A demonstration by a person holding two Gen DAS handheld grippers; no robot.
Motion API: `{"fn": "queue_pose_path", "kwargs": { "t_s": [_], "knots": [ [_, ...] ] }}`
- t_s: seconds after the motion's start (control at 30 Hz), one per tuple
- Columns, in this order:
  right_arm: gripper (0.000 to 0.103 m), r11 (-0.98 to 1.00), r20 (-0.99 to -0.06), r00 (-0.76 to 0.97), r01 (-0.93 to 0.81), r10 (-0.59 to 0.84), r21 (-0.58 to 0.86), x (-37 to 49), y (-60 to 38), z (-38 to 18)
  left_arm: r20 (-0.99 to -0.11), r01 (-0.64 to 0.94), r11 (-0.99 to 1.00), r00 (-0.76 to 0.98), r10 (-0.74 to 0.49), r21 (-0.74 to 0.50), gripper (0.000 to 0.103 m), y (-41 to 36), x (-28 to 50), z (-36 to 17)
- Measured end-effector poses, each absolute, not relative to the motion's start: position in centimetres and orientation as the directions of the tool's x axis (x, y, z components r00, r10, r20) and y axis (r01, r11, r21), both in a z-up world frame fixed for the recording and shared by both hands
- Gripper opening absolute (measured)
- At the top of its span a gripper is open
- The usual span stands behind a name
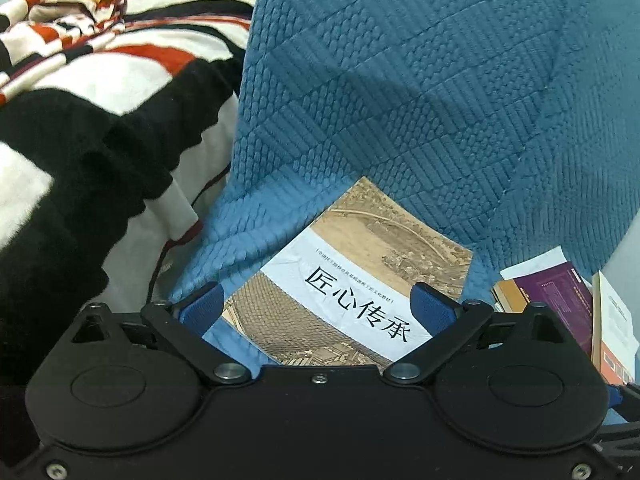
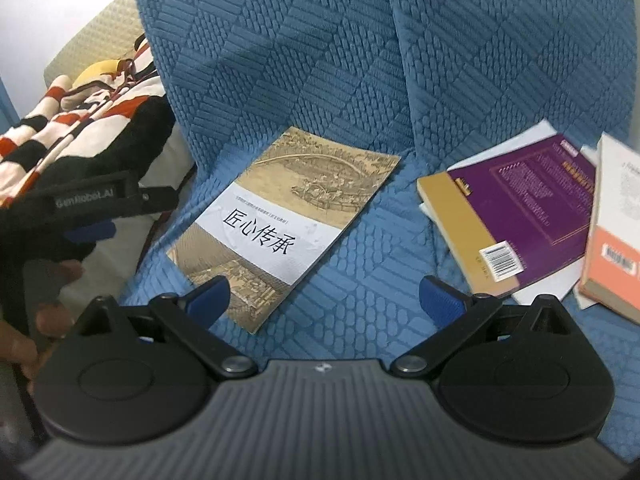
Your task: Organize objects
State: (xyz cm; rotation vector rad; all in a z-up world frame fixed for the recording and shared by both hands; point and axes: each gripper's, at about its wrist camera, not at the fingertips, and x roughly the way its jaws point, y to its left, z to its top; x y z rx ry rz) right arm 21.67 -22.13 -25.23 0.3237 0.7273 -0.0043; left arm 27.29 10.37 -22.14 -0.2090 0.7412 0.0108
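Observation:
A tan and white book with black Chinese characters (image 1: 352, 276) lies flat on a blue quilted sofa cover (image 1: 420, 100); it also shows in the right wrist view (image 2: 288, 220). My left gripper (image 1: 320, 304) is open, its blue fingertips on either side of the book's near end, just above it. My right gripper (image 2: 324, 300) is open and empty, hovering near the book's right corner. The left gripper (image 2: 90, 232) also appears at the left of the right wrist view. A purple book (image 2: 532, 212) on a yellow book (image 2: 452, 232) lies to the right.
A striped black, white and red blanket (image 1: 92, 92) is heaped at the left of the sofa. An orange and white book (image 2: 616, 240) lies at the far right, by the purple one. Loose white paper sticks out under that stack.

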Motion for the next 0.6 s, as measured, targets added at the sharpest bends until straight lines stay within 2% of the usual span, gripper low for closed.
{"fn": "queue_pose_path", "kwargs": {
  "t_s": [0.13, 0.27, 0.33, 0.4, 0.5, 0.6],
  "knots": [
    [0.102, 0.94, -0.663, 0.736, 0.113, 0.137, 0.32, 22.8, -22.1, -25.8, -0.692, -0.09, 0.974, 0.717, -0.081, -0.207, 0.094, 11.3, 28.5, -23.4],
    [0.096, 0.93, -0.676, 0.711, 0.085, 0.194, 0.356, 23.8, -21.3, -26.6, -0.717, -0.108, 0.957, 0.686, -0.123, -0.268, 0.088, 12.2, 29.6, -24.4],
    [0.091, 0.925, -0.673, 0.706, 0.068, 0.219, 0.373, 24.0, -20.8, -26.7, -0.724, -0.122, 0.95, 0.677, -0.132, -0.288, 0.083, 12.6, 30.1, -24.9],
    [0.082, 0.924, -0.673, 0.701, 0.053, 0.236, 0.379, 24.2, -20.2, -26.8, -0.732, -0.134, 0.941, 0.665, -0.147, -0.311, 0.083, 13.2, 30.6, -25.5],
    [0.074, 0.929, -0.676, 0.697, 0.04, 0.238, 0.368, 24.5, -19.5, -27.1, -0.746, -0.152, 0.934, 0.648, -0.153, -0.324, 0.073, 14.0, 31.4, -26.2],
    [0.062, 0.943, -0.689, 0.692, 0.038, 0.214, 0.33, 25.0, -18.9, -27.5, -0.741, -0.182, 0.919, 0.654, -0.152, -0.35, 0.071, 15.4, 31.9, -26.6]
  ]
}}
